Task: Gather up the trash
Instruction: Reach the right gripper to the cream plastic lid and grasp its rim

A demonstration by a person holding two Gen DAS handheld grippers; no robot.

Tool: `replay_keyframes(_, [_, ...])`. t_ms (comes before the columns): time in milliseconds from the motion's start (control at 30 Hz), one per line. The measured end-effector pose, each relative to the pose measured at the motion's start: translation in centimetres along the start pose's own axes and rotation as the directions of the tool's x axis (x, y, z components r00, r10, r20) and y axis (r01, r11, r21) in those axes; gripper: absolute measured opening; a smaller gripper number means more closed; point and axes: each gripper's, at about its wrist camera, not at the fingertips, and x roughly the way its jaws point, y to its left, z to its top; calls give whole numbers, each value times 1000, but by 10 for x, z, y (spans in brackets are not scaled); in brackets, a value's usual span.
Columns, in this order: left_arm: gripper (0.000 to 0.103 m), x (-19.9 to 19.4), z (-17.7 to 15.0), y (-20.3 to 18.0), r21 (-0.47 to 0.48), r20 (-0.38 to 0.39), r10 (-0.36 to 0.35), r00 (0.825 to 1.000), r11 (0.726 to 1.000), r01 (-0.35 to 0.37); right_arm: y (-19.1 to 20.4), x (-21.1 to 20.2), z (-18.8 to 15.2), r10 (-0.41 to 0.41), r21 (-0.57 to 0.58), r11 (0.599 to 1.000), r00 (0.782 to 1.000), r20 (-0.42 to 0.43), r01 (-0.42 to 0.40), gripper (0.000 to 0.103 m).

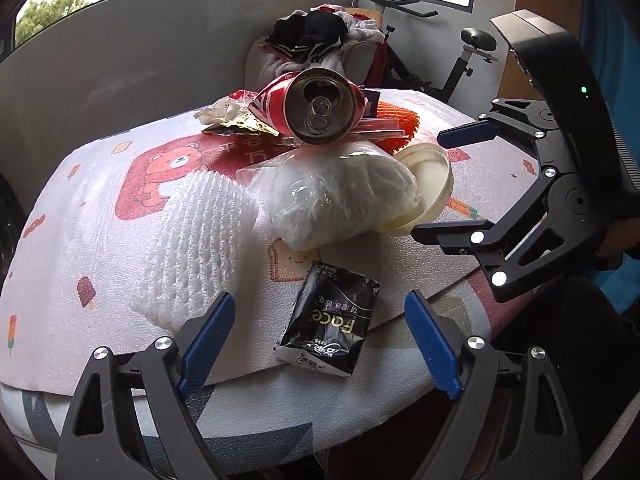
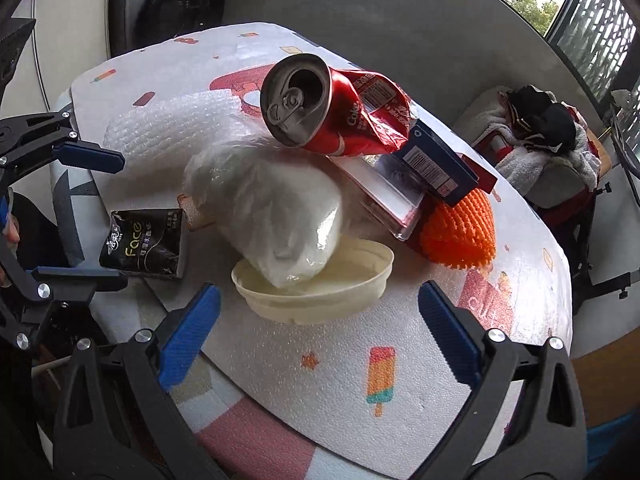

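Trash lies piled on a printed foam table cover [image 1: 100,240] [image 2: 360,380]. A crushed red Coke can [image 1: 316,106] [image 2: 320,108] rests on top of a clear plastic bag of white stuff [image 1: 336,196] [image 2: 272,216]. The bag leans into a cream plastic lid [image 1: 432,184] [image 2: 316,292]. A black tissue pack [image 1: 332,320] [image 2: 144,244] lies near the front edge. My left gripper [image 1: 320,344] [image 2: 76,216] is open just before the tissue pack. My right gripper [image 2: 316,344] [image 1: 452,180] is open just before the cream lid. Both are empty.
A white foam net [image 1: 196,240] [image 2: 172,120] lies left of the bag. An orange foam net [image 2: 460,232], a blue box [image 2: 436,160] and a clear plastic case [image 2: 392,196] lie behind. A chair with clothes [image 1: 320,40] [image 2: 540,132] stands beyond the table.
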Motion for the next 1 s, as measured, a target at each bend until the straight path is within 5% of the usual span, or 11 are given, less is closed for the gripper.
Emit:
replay_keyframes(233, [84,-2,0,6,-15,3,-3,1000,1000,3,-10,19,-1,56,82,995,998,-18,-55,97])
replay_keyframes(333, [84,1,1,8,-20,0,-7,1000,1000,7,-13,18,-17,90,133,987,996,-17,-87,86])
replay_keyframes(500, [84,3,0,5,-10,-3,-8,1000,1000,8,-26,21,-52,153,275,951,988,-33,-138,87])
replay_keyframes(833, [84,4,1,1,-3,-3,2,1000,1000,-2,-75,-21,-53,325,566,708,907,269,-422,83])
replay_keyframes(1000, [84,5,1,-1,2,-7,4,1000,1000,-4,-87,6,-48,361,686,572,889,282,-450,58])
